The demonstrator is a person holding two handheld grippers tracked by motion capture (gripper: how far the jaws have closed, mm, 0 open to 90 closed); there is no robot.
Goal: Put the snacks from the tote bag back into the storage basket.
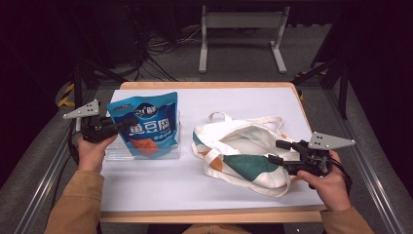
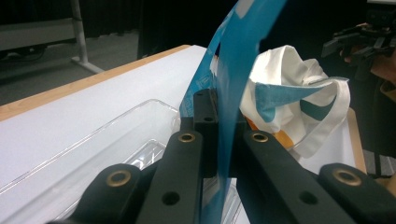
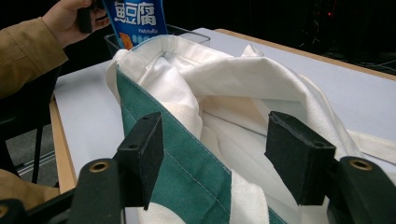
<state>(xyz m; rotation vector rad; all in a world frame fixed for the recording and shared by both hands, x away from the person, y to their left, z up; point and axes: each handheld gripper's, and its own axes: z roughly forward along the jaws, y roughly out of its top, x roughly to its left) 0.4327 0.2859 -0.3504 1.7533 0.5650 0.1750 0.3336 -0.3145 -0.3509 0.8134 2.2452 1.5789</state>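
From the high view, the left gripper (image 1: 127, 123) sits near the table's (image 1: 234, 100) left edge, with bare white surface stretching beyond and to the right of it; the right gripper (image 1: 276, 151) works close to the right edge, with open tabletop behind the bag. The blue snack pouch (image 1: 146, 124) stands upright just ahead of the left gripper, long axis vertical, printed face toward the person, over the clear plastic tray (image 1: 173, 151). The canvas tote bag (image 1: 243, 153) lies right at the right gripper's tips, long axis running across the table, mouth open upward. In the left gripper view, the jaws are clamped tight on the pouch (image 2: 233, 70), which rises edge-on straight up between them; the tray (image 2: 116, 135) lies below and to their left, the tote (image 2: 299, 102) farther off to the right. In the right gripper view, the jaws stand wide apart, straddling the tote's green-and-white rim (image 3: 187, 154); the left pad is right against the green fabric, the right pad is clear of it, nothing pinched. Beyond the tips, the pouch (image 3: 137, 18) hangs upright in the other hand (image 3: 70, 14).
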